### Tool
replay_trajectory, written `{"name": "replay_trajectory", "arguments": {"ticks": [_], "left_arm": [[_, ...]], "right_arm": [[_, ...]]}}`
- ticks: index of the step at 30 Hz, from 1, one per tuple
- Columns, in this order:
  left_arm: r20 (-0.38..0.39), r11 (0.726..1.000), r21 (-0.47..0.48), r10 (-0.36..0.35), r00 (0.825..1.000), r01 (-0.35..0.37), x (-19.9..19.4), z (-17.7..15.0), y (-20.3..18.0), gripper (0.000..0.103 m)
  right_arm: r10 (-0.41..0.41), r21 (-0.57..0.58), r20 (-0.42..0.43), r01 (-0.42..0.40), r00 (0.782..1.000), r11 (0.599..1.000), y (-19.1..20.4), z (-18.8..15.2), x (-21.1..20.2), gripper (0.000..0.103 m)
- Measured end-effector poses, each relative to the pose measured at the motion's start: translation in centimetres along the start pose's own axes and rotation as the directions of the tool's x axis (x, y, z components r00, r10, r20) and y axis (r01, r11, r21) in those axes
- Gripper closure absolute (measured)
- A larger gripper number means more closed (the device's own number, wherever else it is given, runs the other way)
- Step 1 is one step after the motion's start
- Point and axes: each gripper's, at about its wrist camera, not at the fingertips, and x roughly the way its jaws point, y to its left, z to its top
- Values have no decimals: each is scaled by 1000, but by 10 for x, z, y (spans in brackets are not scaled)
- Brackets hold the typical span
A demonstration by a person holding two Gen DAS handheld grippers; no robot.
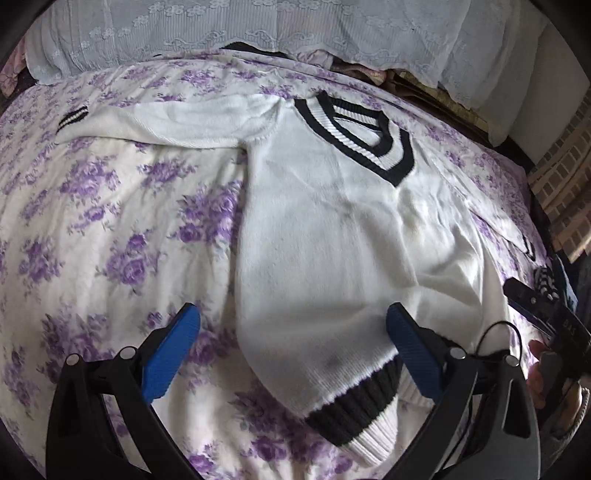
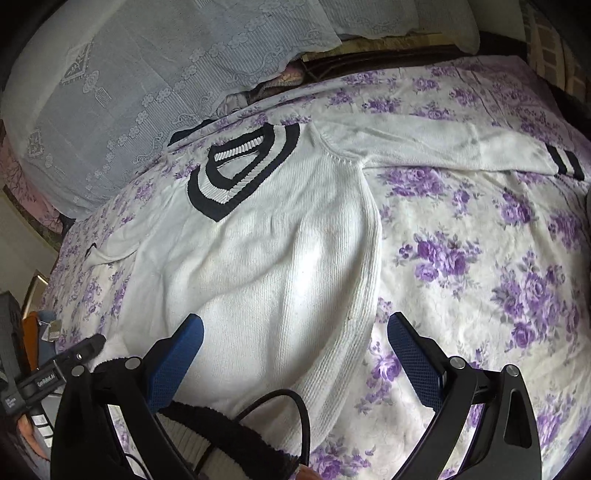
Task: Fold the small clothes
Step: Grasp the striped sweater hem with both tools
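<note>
A white knit sweater (image 1: 332, 229) with a black-and-white V-neck collar and black hem band lies flat, front up, on the floral bedspread (image 1: 110, 221). One sleeve stretches out to the left in the left wrist view, the other to the right in the right wrist view. My left gripper (image 1: 293, 321) is open, hovering over the sweater's lower left hem corner. My right gripper (image 2: 295, 328) is open, hovering over the lower right side seam of the sweater (image 2: 258, 258). Neither holds anything. The right gripper's body (image 1: 546, 314) shows at the right edge of the left wrist view.
Lace-covered pillows (image 1: 258, 29) line the head of the bed; they also show in the right wrist view (image 2: 129, 92). The purple floral bedspread (image 2: 480, 258) extends to both sides of the sweater. A black cable (image 2: 295, 406) hangs near the right gripper. Bed edge at right (image 1: 535, 206).
</note>
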Motion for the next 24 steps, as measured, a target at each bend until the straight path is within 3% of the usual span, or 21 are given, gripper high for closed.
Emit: {"name": "replay_trajectory", "arguments": {"ticks": [4,6,9,12,13,15,17,19,20,22,24], "left_arm": [[-53,992,-4,-127,991,127,6,-18,-6,5],[-86,981,-47,-190,978,186,13,-22,-4,5],[-94,975,-78,-215,972,208,14,-18,-1,7],[-77,965,-76,-255,964,250,4,-15,-3,18],[-77,961,-65,-275,958,270,1,-14,-6,18],[-85,971,-10,-237,968,237,1,-16,-17,18],[-113,983,38,-173,978,178,12,-18,-28,25],[-154,988,55,-132,979,142,28,-22,-32,45],[-147,991,76,-98,984,110,31,-24,-35,50],[-125,984,147,-83,989,101,26,-26,-46,78],[-112,979,186,-67,991,87,19,-29,-55,85]], "right_arm": [[167,165,-110,-147,980,975,-23,-17,19,3],[234,185,-41,-223,971,957,-34,-22,17,3],[286,176,-51,-273,957,946,-37,-23,17,3],[305,164,-40,-295,952,941,-34,-28,7,7],[323,167,-34,-313,946,935,-33,-31,4,11],[358,157,-75,-343,931,926,-28,-34,6,46],[348,177,-100,-328,932,928,-27,-37,14,62],[298,161,-117,-278,947,947,-22,-39,19,72],[264,112,-115,-252,958,961,-16,-40,16,84],[209,20,-105,-208,972,978,-7,-41,8,89],[170,-42,-120,-176,978,983,-3,-43,0,91]]}}
